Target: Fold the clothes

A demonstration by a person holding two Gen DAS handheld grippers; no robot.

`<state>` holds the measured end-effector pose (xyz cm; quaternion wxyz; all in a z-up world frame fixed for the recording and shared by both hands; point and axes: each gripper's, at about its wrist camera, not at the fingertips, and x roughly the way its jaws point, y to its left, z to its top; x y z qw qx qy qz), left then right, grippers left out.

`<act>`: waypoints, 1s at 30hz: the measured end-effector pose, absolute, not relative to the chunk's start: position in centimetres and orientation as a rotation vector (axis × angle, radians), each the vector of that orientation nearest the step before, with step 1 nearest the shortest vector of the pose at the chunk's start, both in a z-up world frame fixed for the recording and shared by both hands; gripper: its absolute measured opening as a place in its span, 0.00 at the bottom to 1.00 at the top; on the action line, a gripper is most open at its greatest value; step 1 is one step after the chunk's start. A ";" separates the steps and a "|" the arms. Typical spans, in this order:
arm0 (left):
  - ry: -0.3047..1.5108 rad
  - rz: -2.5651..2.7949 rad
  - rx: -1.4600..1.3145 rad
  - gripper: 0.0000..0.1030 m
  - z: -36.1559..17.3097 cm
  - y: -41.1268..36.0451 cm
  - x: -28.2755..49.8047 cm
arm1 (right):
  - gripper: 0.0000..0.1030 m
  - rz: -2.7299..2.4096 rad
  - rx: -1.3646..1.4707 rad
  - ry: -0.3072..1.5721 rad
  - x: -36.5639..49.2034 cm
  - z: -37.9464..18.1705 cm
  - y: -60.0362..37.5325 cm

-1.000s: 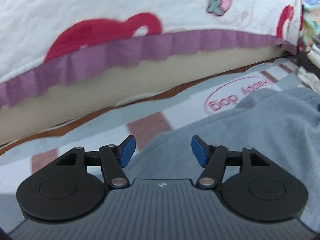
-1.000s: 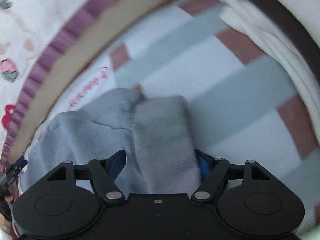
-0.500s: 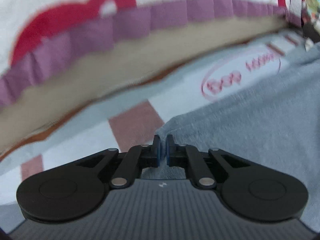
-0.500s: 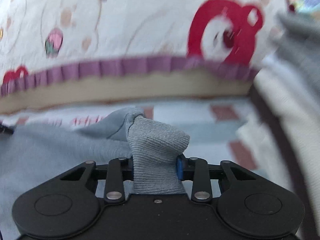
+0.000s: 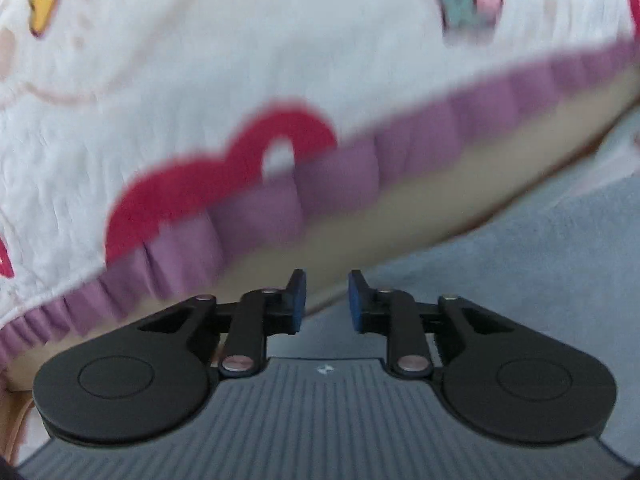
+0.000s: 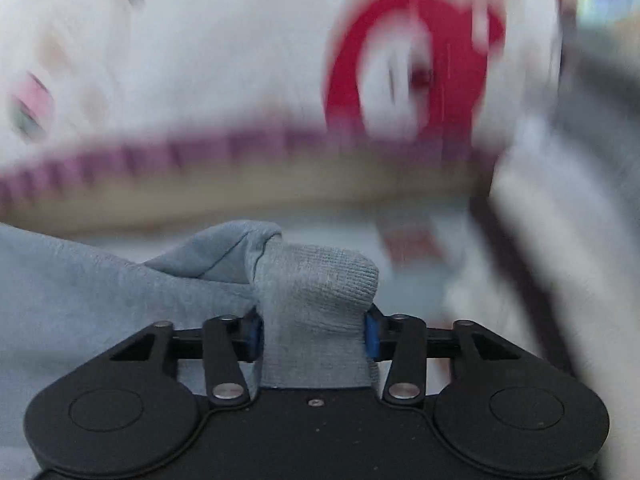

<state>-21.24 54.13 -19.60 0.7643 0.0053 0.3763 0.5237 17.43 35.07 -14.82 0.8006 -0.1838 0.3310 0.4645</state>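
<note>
A grey-blue sweatshirt lies spread out below and to the left of my right gripper. The right gripper's jaws stand a little apart, with the sweatshirt's ribbed cuff bunched between the blue pads. In the left wrist view the same grey-blue cloth lies to the right and below. My left gripper has its blue pads apart with a small gap and nothing between them.
A white quilt with red and pink prints and a purple frill hangs close ahead over a beige mattress edge. It also shows in the right wrist view. White and grey cloth is piled at the right.
My left gripper was shut half a second ago and has opened a little, swinging up toward the quilt. My right gripper's jaws have spread a little around the cuff; the view is blurred by motion.
</note>
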 end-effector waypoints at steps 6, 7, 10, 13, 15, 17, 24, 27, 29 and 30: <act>0.739 1.182 -0.188 0.50 -18.6 53.6 -28.7 | 0.58 0.785 -0.166 0.883 16.7 -13.3 34.0; 0.739 1.192 -0.211 0.50 -18.3 53.4 -30.3 | 0.58 0.777 -0.105 0.854 15.8 -12.3 33.4; 0.767 1.250 -0.267 0.52 -18.0 52.3 -35.5 | 0.61 0.911 -0.032 0.842 12.1 -9.8 34.3; 0.833 1.355 -0.309 0.53 -18.3 51.2 -40.9 | 0.61 1.228 -0.040 0.881 6.3 -7.9 37.4; 0.833 1.448 -0.387 0.53 -18.2 50.5 -45.2 | 0.53 1.441 -0.034 0.877 1.1 -6.7 39.2; 0.790 1.533 -0.501 0.53 -18.0 49.4 -49.8 | 0.22 1.638 -0.074 0.853 -4.3 -6.1 40.1; 0.638 1.732 -0.745 0.65 -17.1 41.7 -61.2 | 0.08 2.042 -0.441 0.641 -20.1 -7.8 37.9; 0.471 1.704 -0.935 0.66 -18.3 39.6 -63.9 | 0.33 2.102 -0.632 0.546 -23.9 -10.0 37.0; 0.379 1.660 -1.062 0.66 -19.6 39.2 -64.9 | 0.52 2.087 -0.781 0.456 -25.9 -11.6 36.8; 0.360 1.646 -1.109 0.66 -20.2 39.5 -64.8 | 0.52 2.082 -0.830 0.433 -26.5 -12.4 36.9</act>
